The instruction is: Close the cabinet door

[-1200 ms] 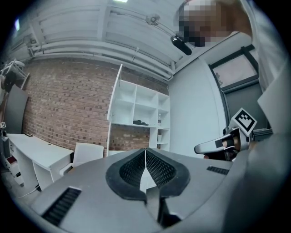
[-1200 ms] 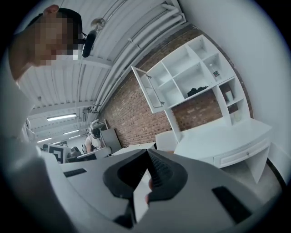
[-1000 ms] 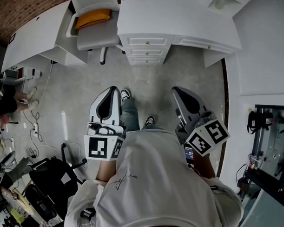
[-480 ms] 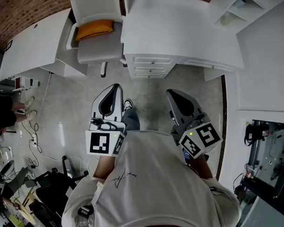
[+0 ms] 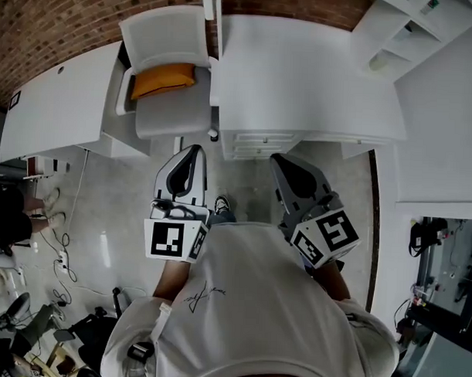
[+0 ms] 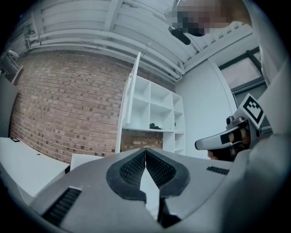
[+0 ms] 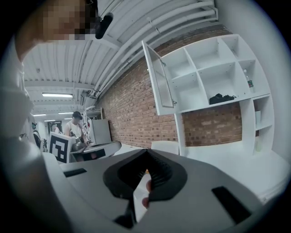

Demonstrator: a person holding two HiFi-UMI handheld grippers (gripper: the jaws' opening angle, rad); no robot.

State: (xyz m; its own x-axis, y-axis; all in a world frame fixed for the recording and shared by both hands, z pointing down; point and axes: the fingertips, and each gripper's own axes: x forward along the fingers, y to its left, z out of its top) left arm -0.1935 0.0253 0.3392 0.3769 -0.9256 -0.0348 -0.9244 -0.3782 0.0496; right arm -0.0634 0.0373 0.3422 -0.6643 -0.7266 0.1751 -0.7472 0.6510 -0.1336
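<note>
While it hangs open, white cabinet door (image 7: 160,82)

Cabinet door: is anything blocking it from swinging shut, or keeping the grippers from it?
Nothing visible does. Only air lies between the open cabinet door and the shelves, or between it and the right gripper.

Two hand-held grippers (image 5: 194,150) (image 5: 277,157), one white chair (image 5: 165,116), one orange cushion (image 5: 162,79), one open cabinet door (image 7: 158,75), one desk (image 5: 302,70).
</note>
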